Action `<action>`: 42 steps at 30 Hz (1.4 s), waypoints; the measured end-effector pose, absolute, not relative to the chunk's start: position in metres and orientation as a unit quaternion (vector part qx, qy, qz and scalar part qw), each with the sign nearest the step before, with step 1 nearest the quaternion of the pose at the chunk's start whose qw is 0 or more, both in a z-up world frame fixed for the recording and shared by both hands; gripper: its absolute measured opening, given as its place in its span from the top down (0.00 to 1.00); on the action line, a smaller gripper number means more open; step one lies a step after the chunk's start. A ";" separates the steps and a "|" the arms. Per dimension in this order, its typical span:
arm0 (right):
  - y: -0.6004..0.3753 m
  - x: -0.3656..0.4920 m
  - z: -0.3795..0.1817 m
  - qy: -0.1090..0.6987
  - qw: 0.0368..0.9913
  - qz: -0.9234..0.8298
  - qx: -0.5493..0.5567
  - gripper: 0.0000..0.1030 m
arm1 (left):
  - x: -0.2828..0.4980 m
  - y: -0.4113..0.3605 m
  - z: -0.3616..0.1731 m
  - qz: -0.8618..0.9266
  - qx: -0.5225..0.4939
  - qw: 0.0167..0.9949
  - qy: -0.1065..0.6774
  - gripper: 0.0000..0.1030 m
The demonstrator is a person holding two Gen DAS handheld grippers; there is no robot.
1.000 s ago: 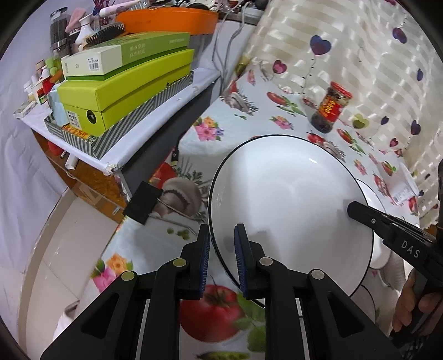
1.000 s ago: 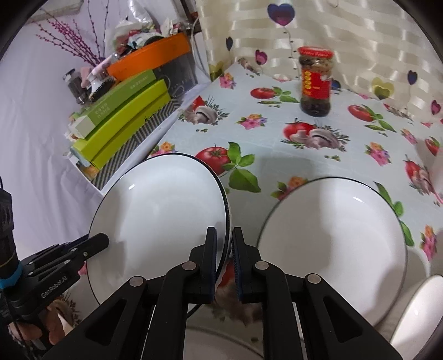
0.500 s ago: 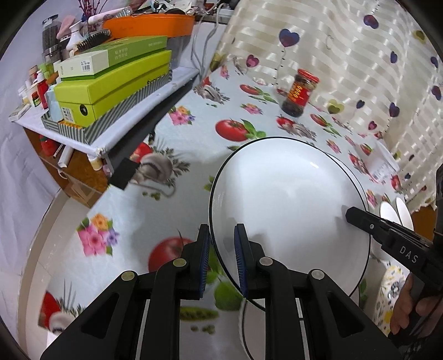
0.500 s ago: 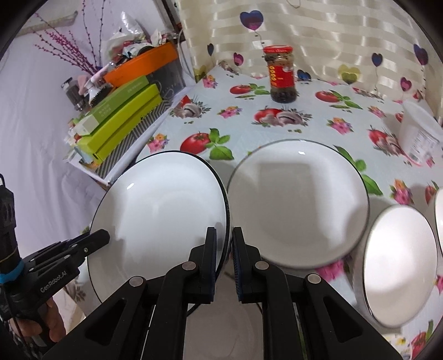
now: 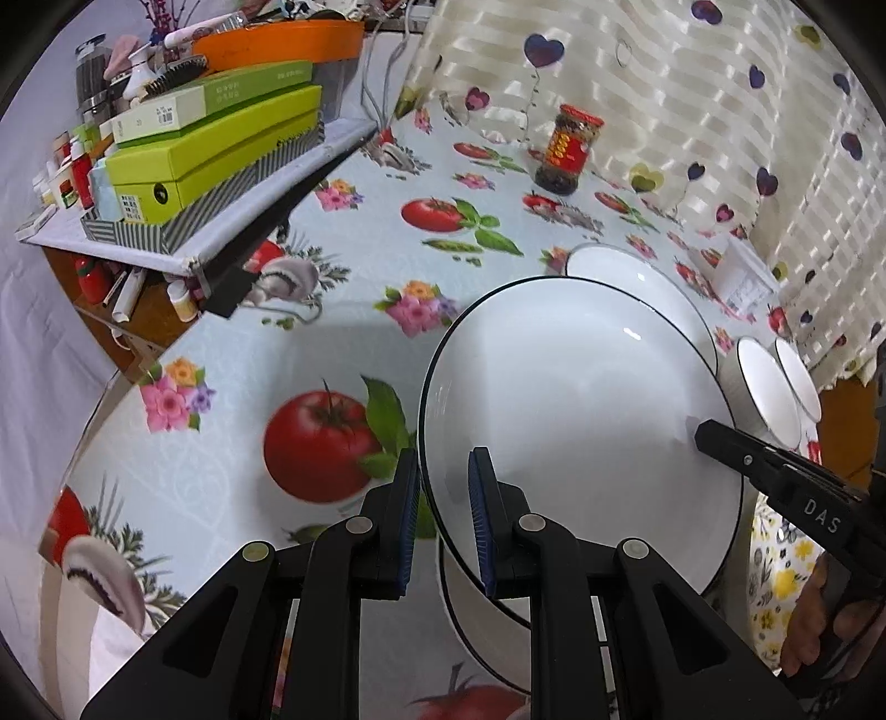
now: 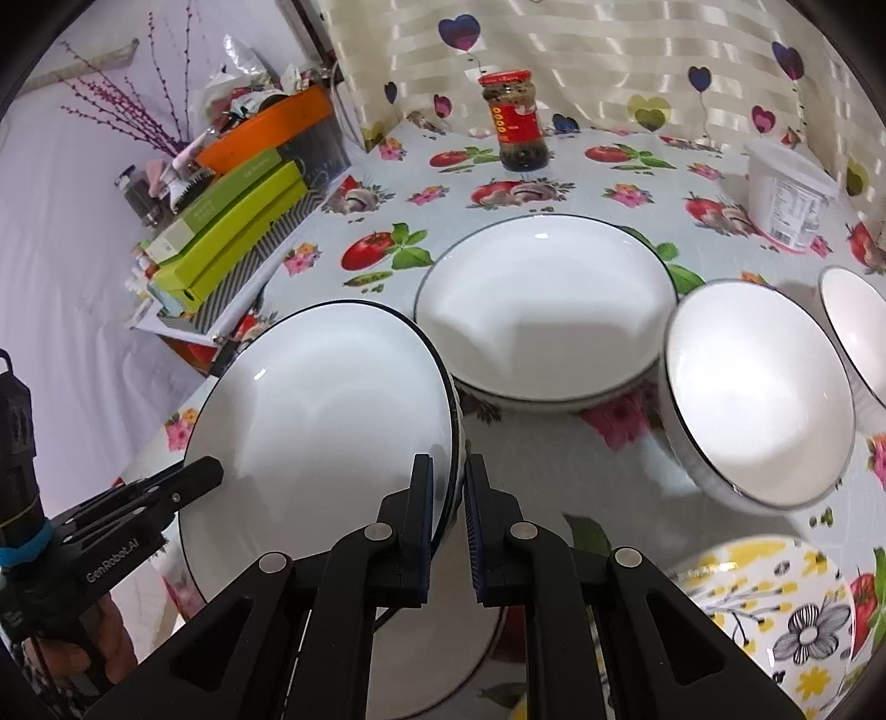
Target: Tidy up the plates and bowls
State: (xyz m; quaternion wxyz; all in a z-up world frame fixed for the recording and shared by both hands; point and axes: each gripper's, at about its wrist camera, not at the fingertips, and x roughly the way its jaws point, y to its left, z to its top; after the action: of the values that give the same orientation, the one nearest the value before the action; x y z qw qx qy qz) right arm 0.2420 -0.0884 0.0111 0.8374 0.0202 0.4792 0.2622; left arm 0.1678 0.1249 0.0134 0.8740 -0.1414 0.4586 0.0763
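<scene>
Place: we take this for a lived-in home, at a dining table.
Table cover: we see an oilcloth (image 6: 581, 183) printed with tomatoes, mushrooms and flowers.
Backdrop: a cream curtain (image 6: 609, 61) with heart shapes hangs across the top of the frame.
Food: a red-labelled sauce jar (image 6: 518, 122) and a white tub (image 6: 789, 202) stand upper right.
Clutter: at upper left we find stacked green boxes (image 5: 216, 138), a hairbrush (image 5: 177, 75) and an orange basin (image 5: 282, 41).

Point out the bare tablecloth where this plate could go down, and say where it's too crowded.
Free: the cloth left of the held plate, around the big printed tomato, up toward the jar. Crowded: the right side, where the stacked plates, two bowls and a floral dish sit close together; another plate lies directly under the held one.
</scene>
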 end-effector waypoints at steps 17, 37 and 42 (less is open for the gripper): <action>-0.100 0.213 -0.003 0.490 0.837 0.245 0.005 0.89 | 0.149 0.109 0.001 0.077 -0.128 0.868 0.473 0.82; -0.105 0.201 -0.005 0.476 0.851 0.222 -0.018 0.88 | 0.144 0.098 0.001 0.074 -0.110 0.874 0.468 0.82; -0.103 0.201 -0.005 0.477 0.850 0.220 -0.029 0.88 | 0.144 0.099 0.002 0.073 -0.114 0.874 0.467 0.82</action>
State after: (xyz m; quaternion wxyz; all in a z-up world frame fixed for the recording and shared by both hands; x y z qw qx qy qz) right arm 0.2007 -0.1025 -0.0055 0.8504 -0.0288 0.4769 0.2203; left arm 0.1440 0.0988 0.0016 0.8740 -0.1139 0.4667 0.0727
